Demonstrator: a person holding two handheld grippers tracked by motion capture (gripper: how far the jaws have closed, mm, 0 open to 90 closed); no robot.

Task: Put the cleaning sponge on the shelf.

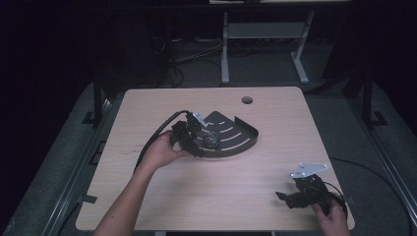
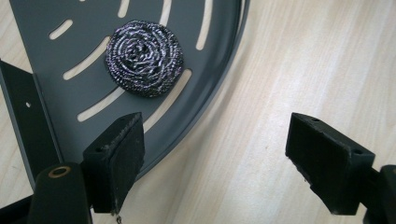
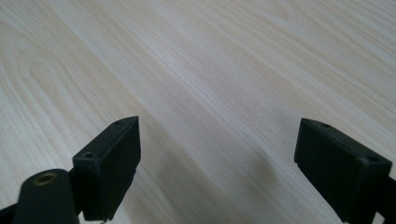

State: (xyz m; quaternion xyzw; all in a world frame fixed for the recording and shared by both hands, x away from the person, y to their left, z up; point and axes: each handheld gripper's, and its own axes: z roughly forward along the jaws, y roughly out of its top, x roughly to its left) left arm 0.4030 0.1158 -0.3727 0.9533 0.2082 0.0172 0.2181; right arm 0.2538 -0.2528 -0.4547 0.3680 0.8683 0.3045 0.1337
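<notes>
A round steel-wool scourer (image 2: pixel 144 58) lies on a dark grey quarter-round slotted tray (image 2: pixel 42 51). In the high view the tray (image 1: pixel 238 135) sits at the table's middle with the scourer (image 1: pixel 211 140) near its left side. My left gripper (image 2: pixel 217 140) hovers at the tray's curved rim, open, with nothing between its pads; the scourer lies just beyond them. One pad is over the tray, the other over bare wood. A hand holds this left gripper (image 1: pixel 193 138). At the table's near right corner my right gripper (image 1: pixel 287 196) stands open over bare wood (image 3: pixel 217 149).
The light wooden table (image 1: pixel 162 196) has a round cable hole (image 1: pixel 247 100) at its far edge. A black cable (image 1: pixel 157 135) loops off the left gripper toward the left. A white desk frame (image 1: pixel 225 49) stands on the floor behind the table.
</notes>
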